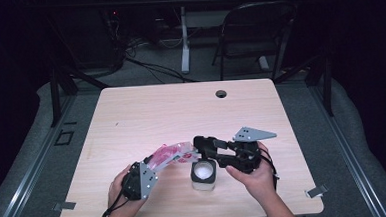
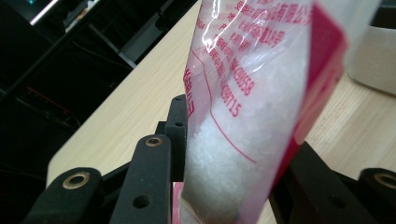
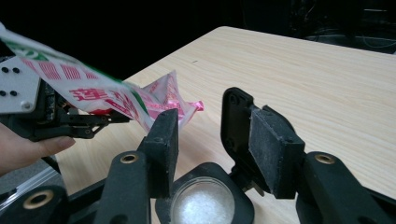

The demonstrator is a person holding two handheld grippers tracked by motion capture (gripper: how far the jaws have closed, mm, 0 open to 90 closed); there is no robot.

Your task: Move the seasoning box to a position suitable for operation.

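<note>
A pale wood-grain table [image 1: 146,111] is standing in a dark room, a folding chair [image 1: 257,30] beyond it. The left gripper [image 1: 151,163] is clamping a crinkled clear-and-pink bag [image 2: 247,107] of white granules, printed with red Chinese characters and digits, near the table's front edge. Just right of it, the right gripper [image 3: 210,140] is hovering with jaws apart and empty above a square black-rimmed jar [image 1: 204,174] of white granules.

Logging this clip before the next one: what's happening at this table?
A person works with two handheld grippers at a wooden table. The left gripper clamps a pink-printed plastic bag of white granules, tilted toward a small container that already holds white granules. The right gripper hovers just above the container with its jaws apart and nothing between them, beside the bag's crumpled end.
</note>
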